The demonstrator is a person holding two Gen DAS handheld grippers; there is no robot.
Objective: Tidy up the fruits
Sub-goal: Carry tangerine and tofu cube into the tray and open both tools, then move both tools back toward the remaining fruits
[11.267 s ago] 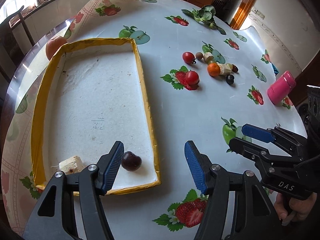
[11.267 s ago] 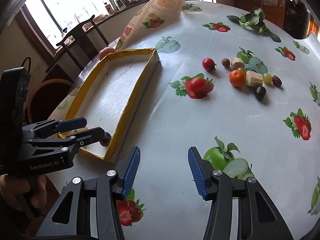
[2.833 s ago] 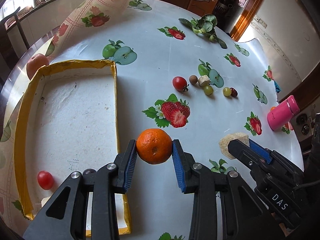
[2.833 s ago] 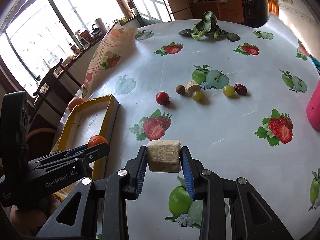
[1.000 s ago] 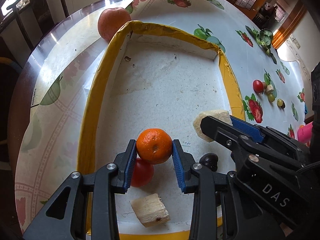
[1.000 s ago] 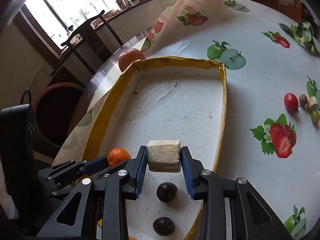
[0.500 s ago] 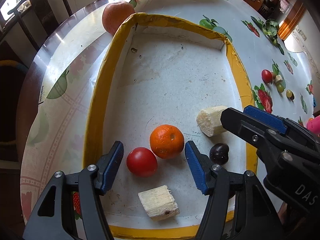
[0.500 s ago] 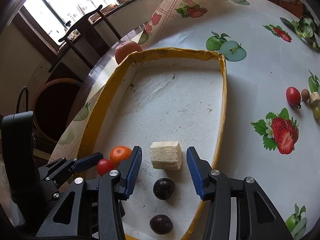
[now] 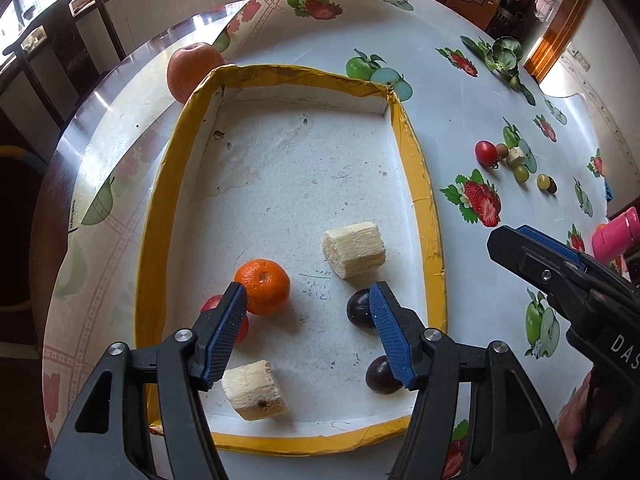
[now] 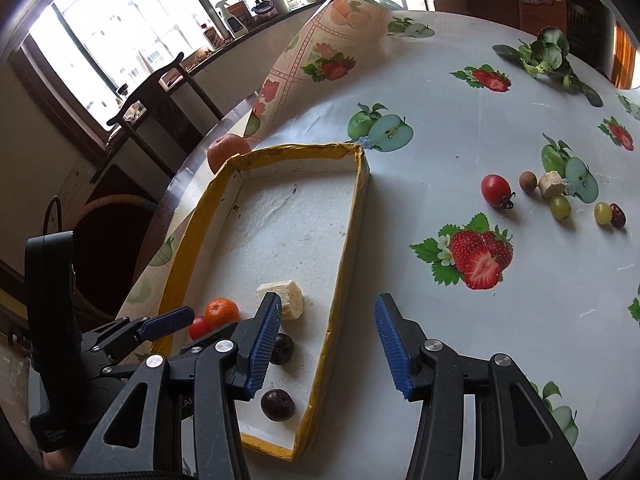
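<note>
Now, mandarin (image 9: pixel 263 287) just beyond the gaping left claw (image 9: pixel 304 326).

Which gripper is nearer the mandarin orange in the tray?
Left. The left gripper hangs right over the mandarin orange, one finger overlapping it; the right gripper sits beyond the tray's right edge.

The left gripper (image 9: pixel 304 330), a black two-finger tool with ribbed blue pads (image 9: pixel 225 334), points steeply downward, its jaws spread wide and gripping nothing. The matching right gripper (image 10: pixel 326 346) angles downward too, jaws parted and empty. A hand (image 9: pixel 578 414) grips the right tool's handle.
</note>
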